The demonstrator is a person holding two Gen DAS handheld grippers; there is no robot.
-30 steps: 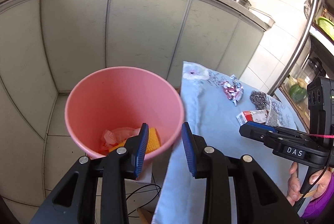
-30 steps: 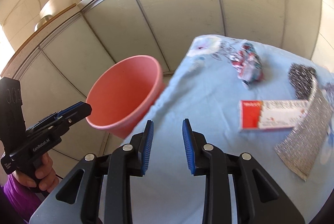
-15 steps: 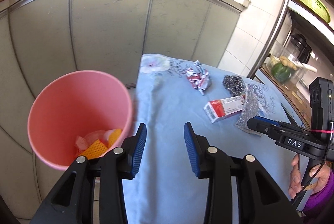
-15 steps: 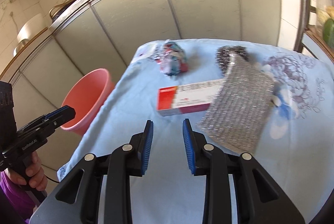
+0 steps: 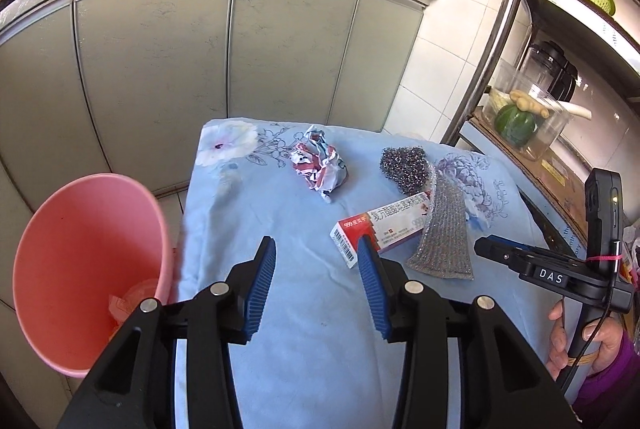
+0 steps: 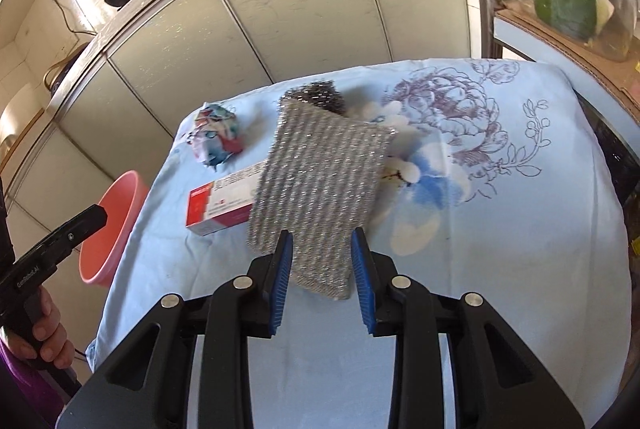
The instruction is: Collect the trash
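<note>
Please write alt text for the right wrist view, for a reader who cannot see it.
The right tool hangs open over a silver mesh cloth on a blue flowered tablecloth. The cloth partly covers a red and white box, with crumpled paper behind and a pink bin at left.

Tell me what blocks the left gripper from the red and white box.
Nothing visible. The left gripper, jaws just opening and empty, faces the box over bare cloth; only the silver mesh pad overlaps the box's far end.

Bin (image 5: 86, 269) sits left of the table (image 5: 280, 309); on it, scrubber cloth (image 6: 320, 189) overlaps the box (image 6: 218, 207), crumpled wrapper (image 5: 320, 165) behind.
</note>
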